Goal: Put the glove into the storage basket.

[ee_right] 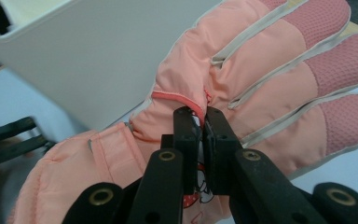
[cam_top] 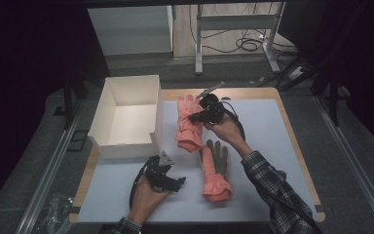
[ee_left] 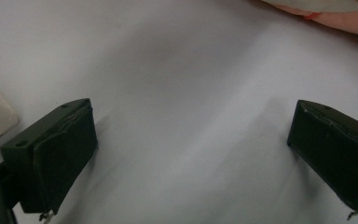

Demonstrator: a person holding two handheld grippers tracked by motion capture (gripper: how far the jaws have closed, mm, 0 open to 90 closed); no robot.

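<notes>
— What have I got on the bench (cam_top: 272, 146) right now?

— From the high view I see a white open box (cam_top: 126, 117) at the back left, its near wall cut low at the right corner. Just right of it lies a pink glove (cam_top: 189, 124), fingers pointing away from me, cuff toward me. A second glove (cam_top: 215, 170), grey on the palm with a pink cuff, lies nearer me and a little to the right, close to the first but apart from it.

— And my right hand-held gripper (cam_top: 198, 116)?

— It sits over the first glove, reaching in from the right. In the right gripper view its jaws are pinched together on a fold of the pink glove's (ee_right: 242, 70) fabric near the base of the fingers, with almost no gap between them. The white box (ee_right: 98, 60) wall stands just behind the glove there.

— The left hand-held gripper (cam_top: 177, 181)?

— Low over the bare bench, near my edge, in front of the box and left of the second glove. In the left gripper view (ee_left: 191, 154) its jaws stand wide apart with nothing between them, just the pale bench (ee_left: 168, 70) surface. A bit of the second glove's (ee_left: 335, 16) pink shows at the top right corner, well clear of the jaws.

— Is the first glove lifted?

— I cannot tell; its cuff looks to be resting on the bench.
</notes>
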